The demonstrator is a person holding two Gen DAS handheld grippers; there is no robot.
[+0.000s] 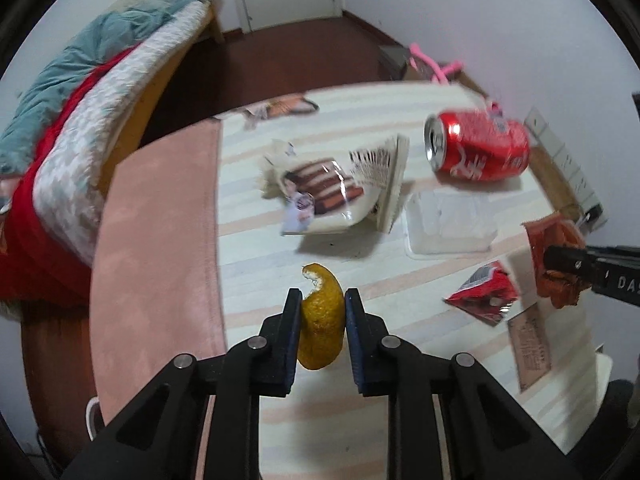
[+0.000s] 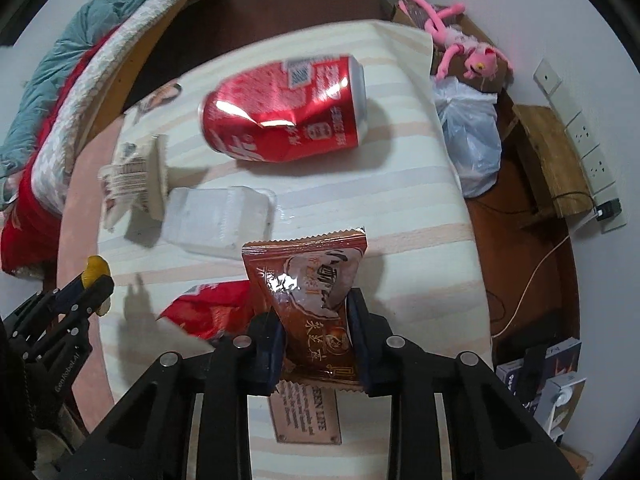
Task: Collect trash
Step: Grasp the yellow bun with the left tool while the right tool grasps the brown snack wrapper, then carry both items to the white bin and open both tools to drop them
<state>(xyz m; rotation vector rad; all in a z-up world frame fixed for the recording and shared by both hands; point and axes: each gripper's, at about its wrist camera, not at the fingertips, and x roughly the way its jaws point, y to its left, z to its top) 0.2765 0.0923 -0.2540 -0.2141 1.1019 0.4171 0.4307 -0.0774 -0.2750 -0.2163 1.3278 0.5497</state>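
Yellow peel sits clamped in the left tool; the right tool grips a brown wrapper.

The left gripper is built from matte black plastic links, joined by round silver pivot pins. Its two fingers are lined on the inner faces with dark blue pads. The right gripper is made to the same pattern: black angular links with triangular cut-outs, silver pins and blue-padded fingers. White lettering is printed along each gripper's side, only partly legible.
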